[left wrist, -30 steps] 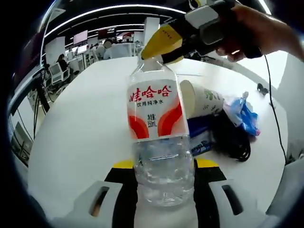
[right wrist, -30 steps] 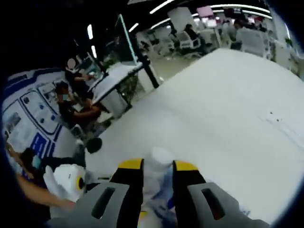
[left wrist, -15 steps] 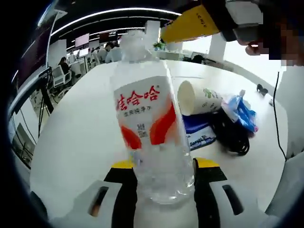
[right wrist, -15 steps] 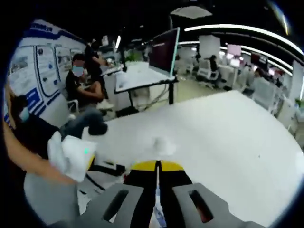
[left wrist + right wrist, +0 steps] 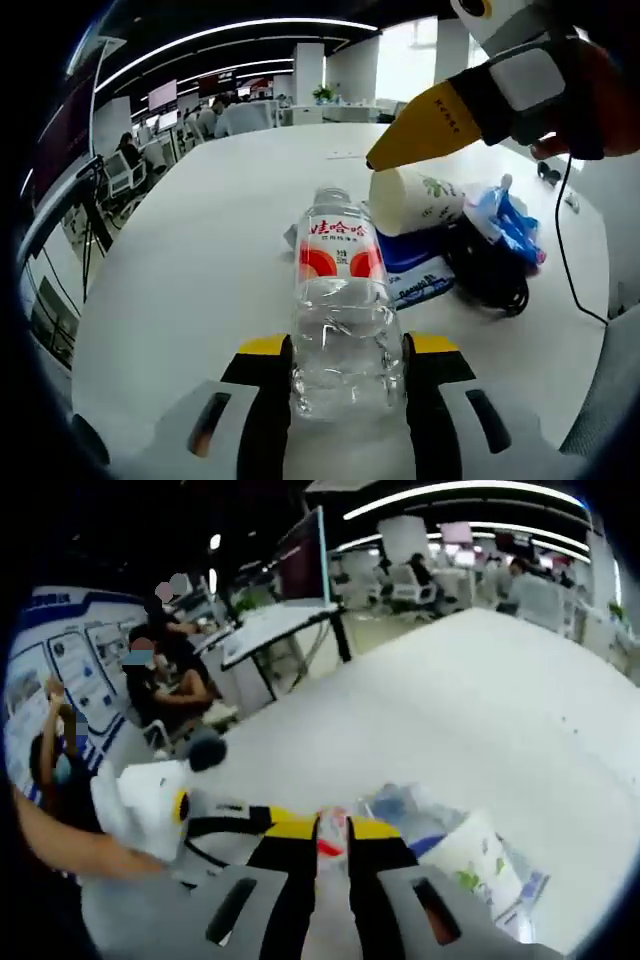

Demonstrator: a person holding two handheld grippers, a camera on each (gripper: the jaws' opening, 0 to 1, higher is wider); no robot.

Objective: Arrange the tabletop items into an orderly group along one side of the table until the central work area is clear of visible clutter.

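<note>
Left tongs: left tongs (image 5: 343, 385) are closed on the base of the water bottle (image 5: 343, 310); both jaws press its clear sides.
Right tongs: right tongs (image 5: 332, 832) have the jaws almost together, with only a thin slit between; something red and white sits at the tips, and I cannot tell if it is gripped. In the left gripper view the right tongs (image 5: 437, 125) hang above the paper cup (image 5: 415, 198).
Bottle: it points away from the left tongs with its cap end forward, the long axis running along the jaws toward the pile, and it seems to lie low over the white surface (image 5: 190, 260).
Pile: the paper cup lies on its side, mouth toward the bottle; just beside it are a blue packet (image 5: 412, 270), a black cable bundle (image 5: 488, 275) and a blue plastic bag (image 5: 510, 225), all toward one side of the surface.
Key relation: the pile lies ahead and to the right of the bottle, and the left tongs are the ones holding it.
Change: one second ago the bottle stood upright with the right tongs at its cap; now it is tipped forward and the right tongs are off it.
</note>
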